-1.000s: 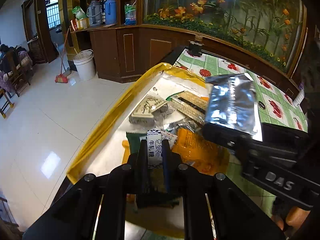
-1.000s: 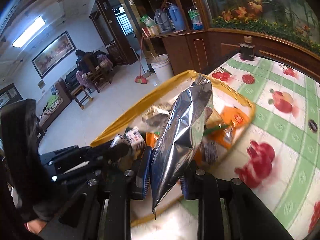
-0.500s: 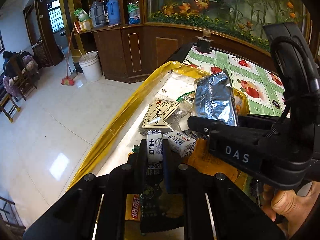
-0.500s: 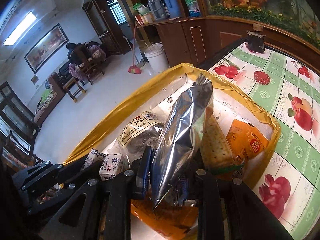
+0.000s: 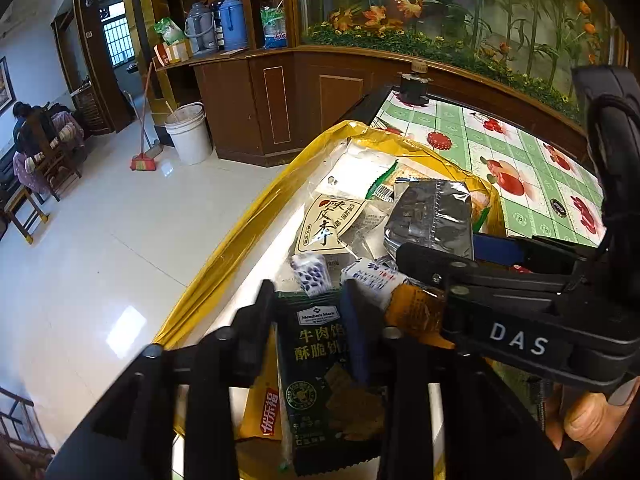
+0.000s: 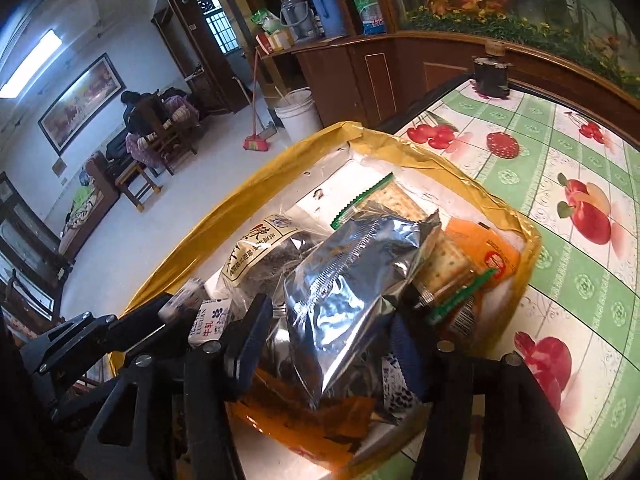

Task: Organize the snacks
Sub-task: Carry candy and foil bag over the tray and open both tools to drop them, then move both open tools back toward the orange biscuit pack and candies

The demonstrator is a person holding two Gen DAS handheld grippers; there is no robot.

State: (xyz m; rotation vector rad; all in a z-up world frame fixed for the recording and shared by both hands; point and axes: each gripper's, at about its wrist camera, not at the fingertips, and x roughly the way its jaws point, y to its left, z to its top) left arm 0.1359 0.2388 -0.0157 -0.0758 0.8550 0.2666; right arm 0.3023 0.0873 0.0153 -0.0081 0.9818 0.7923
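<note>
A yellow-rimmed white tray (image 5: pixel 248 232) (image 6: pixel 528 240) holds several snack packs. My left gripper (image 5: pixel 310 308) is open over a dark green Member's Mark pack (image 5: pixel 324 380); a small white nougat candy (image 5: pixel 310 274) lies loose just beyond its tips. My right gripper (image 6: pixel 332 320) is open, and a silver foil bag (image 6: pixel 352 288) (image 5: pixel 432 216) lies between its spread fingers on the pile. A cream bag with red characters (image 5: pixel 328 228) (image 6: pixel 260 252), cracker packs (image 6: pixel 440 260) and orange packs (image 6: pixel 488 252) lie around.
The tray sits at the left edge of a table with a green fruit-print cloth (image 6: pixel 580 168), floor below to the left. A dark jar (image 6: pixel 492 72) stands at the table's far end by a wooden cabinet. The right gripper body (image 5: pixel 520 320) crosses the left view.
Both grippers have opened. The left let go of the nougat candy, which now lies in the tray. The right let go of the silver bag, which settled onto the pile.
</note>
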